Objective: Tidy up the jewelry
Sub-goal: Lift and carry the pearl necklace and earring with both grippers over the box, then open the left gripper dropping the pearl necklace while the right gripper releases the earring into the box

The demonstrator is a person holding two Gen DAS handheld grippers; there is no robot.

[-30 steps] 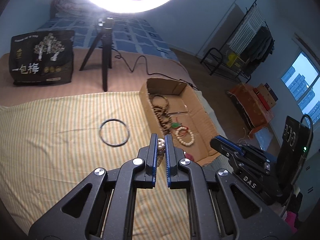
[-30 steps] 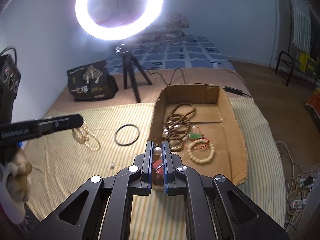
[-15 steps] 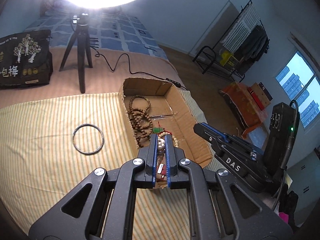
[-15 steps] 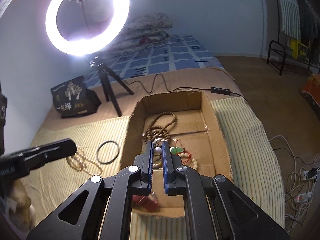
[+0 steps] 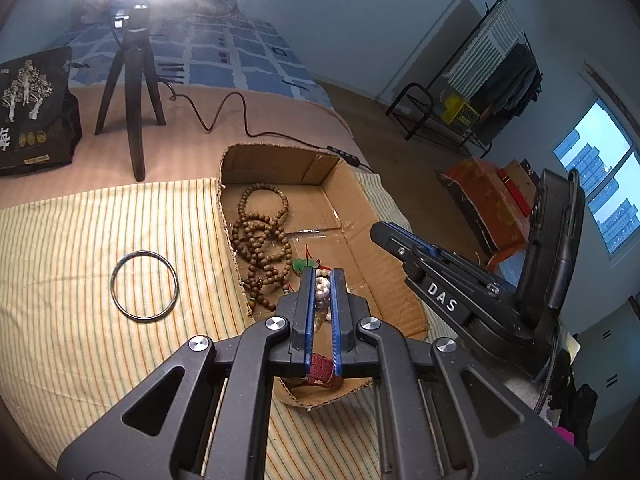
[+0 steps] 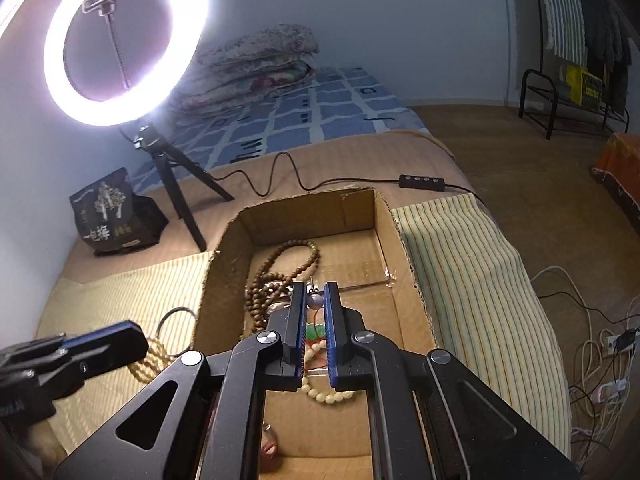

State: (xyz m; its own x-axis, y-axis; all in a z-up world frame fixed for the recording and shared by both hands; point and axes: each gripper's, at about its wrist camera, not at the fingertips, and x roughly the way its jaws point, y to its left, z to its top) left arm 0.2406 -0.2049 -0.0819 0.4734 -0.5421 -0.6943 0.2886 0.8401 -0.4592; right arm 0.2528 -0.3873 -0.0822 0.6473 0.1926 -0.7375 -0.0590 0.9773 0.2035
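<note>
My left gripper (image 5: pixel 322 276) is shut on a pearl bead strand (image 5: pixel 322 289) and holds it over the near part of the open cardboard box (image 5: pixel 276 168). My right gripper (image 6: pixel 315 292) is shut on a small pearl earring (image 6: pixel 315 301) above the middle of the box (image 6: pixel 308 210). Brown wooden bead strands (image 5: pixel 260 240), a green pendant (image 5: pixel 300 266) and a cream bead bracelet (image 6: pixel 328 396) lie in the box. A dark bangle (image 5: pixel 144 285) lies on the striped cloth left of the box. The left gripper's fingers (image 6: pixel 100 344) also show in the right wrist view, with the strand hanging below.
A ring light on a tripod (image 6: pixel 124 40) and a black bag (image 5: pixel 32 112) stand behind the cloth. A cable with a switch (image 6: pixel 424 183) runs behind the box. A clothes rack (image 5: pixel 480 92) and an orange bundle (image 5: pixel 488 200) are on the floor to the right.
Both grippers have moved right and forward, from over the striped cloth to over the box, each keeping its grip. The bangle has stayed in place.
</note>
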